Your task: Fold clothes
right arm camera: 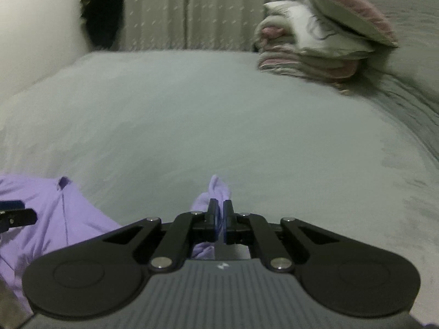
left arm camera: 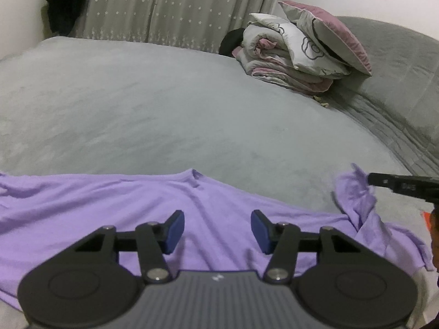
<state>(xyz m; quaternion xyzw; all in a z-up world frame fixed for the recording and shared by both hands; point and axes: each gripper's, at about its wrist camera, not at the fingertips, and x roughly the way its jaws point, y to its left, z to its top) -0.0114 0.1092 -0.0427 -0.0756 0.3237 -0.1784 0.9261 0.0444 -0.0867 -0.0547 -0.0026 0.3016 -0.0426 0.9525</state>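
Observation:
A lilac shirt (left arm camera: 109,213) lies spread across the near part of the grey bed (left arm camera: 164,109), its neckline (left arm camera: 196,176) turned toward the far side. My left gripper (left arm camera: 218,226) hovers just over the shirt's middle, open, with only flat cloth below the blue pads. My right gripper (right arm camera: 221,212) is shut on a bunched end of the shirt (right arm camera: 216,189), which pokes up past the fingertips. In the left wrist view that gripper (left arm camera: 384,181) comes in from the right edge, holding the cloth lifted off the bed. The right wrist view is blurred and shows the left gripper's fingers (right arm camera: 16,213) at its left edge.
At the far right a stack of folded quilts (left arm camera: 288,57) carries a pink and grey pillow (left arm camera: 329,33), against the grey padded headboard (left arm camera: 397,68). Pale starred curtains (left arm camera: 164,8) hang behind the bed. Dark clothing (left arm camera: 65,2) hangs at the back left.

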